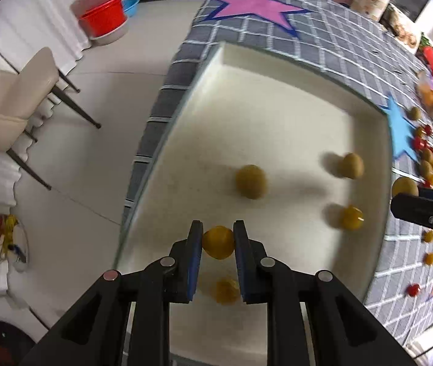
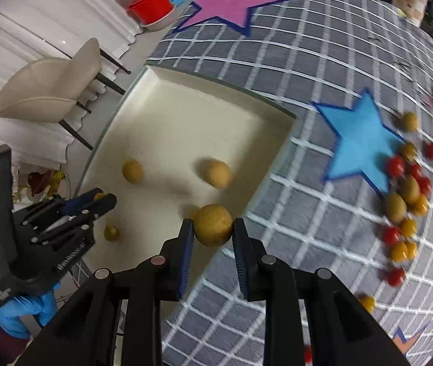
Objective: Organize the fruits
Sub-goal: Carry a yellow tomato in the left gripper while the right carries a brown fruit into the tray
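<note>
Gripping round fruits: left gripper (image 1: 218,238) a yellow fruit (image 1: 218,242), right gripper (image 2: 212,231) a longan (image 2: 213,224).

A pale room with a cloth-covered counter beside a tiled floor.

The counter (image 2: 323,45) wears a grey cloth with a white grid, sewn with a pink star (image 2: 231,3) and a blue star (image 2: 359,137). The floor (image 1: 119,91) is pale, glossy tile with thin seams. A beige chair (image 1: 12,106) on thin dark legs stands on it, just in front of a white, pleated curtain (image 1: 33,15) along the far side. Beyond the chair, stacked tubs (image 1: 103,12) sit on the floor, a red one nested in grey, with a blue basin (image 1: 131,4) just behind. Light is even and soft, with mild glare on the tiles.
</note>
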Tool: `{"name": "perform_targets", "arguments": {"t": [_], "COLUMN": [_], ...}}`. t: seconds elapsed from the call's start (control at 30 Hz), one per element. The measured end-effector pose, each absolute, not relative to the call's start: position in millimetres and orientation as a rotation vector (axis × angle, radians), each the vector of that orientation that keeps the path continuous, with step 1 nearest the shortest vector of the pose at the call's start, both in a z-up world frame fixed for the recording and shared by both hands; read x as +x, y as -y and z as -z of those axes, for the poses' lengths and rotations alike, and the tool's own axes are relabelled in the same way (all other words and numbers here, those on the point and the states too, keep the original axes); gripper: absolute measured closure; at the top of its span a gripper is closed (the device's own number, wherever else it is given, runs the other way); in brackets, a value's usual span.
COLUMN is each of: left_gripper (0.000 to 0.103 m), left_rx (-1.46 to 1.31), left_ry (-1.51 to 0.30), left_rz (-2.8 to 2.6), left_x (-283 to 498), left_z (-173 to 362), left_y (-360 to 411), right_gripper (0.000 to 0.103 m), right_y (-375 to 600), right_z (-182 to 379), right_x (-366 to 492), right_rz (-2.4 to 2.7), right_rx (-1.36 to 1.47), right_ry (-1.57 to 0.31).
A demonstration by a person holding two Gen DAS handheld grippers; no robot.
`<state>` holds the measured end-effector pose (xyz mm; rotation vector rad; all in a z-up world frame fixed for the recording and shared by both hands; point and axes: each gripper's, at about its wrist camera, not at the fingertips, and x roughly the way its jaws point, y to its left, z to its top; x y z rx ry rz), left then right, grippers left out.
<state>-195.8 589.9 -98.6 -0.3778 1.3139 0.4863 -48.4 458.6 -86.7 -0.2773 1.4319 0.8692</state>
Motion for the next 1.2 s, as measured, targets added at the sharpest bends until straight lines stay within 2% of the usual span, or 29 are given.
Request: {"name": "perform_targets", "arguments": {"t": [0.37,0.77,0.83,0.9,0.93,0.97,1.07,1.2], "left_gripper": [0.081,0.081,0.08,0.067,0.039,0.028,0.028,0.028], "left_rx": [-0.36,-0.34,-0.334,-0.318,-0.31,-0.299,-0.288,-0.29], "left_ry": [-1.32,-1.316,-1.321,-1.325,-1.323,-1.307,-1.304,-1.323], "left_rz": [-0.497,-0.492,-0.489,-0.494,-0.496,-0.507,-0.508,-0.504], "left_x": [-190,-194,-193,-192,-193,-194,-195,-198], "left_z": [118,116,115,114,113,110,106,106], "left_y": [-601,-597,-595,-593,-591,-591,-588,-584], "right_gripper": [0.075,0.075,0.072,0.066,0.058,0.055,0.051,0.024], "right_y": [-528,-545,-547,-549,-550,-550,-549,-541], "right_z": [108,127,127,128,128,127,123,111], "right_x": [-46,-47,-46,-47,-47,-47,-46,-41], "right_rz": [-0.898,-0.861,-0.863,-0.871,-0.872,-0.874,-0.883,-0.891], "right_rx": [-0.368,-0.436,-0.433,-0.432,-0.437,-0.438,-0.421,-0.378], "right_ry": [-1.436,-1.435,-1.441,-1.446,-1.444,-1.442,-1.438,-1.418]}}
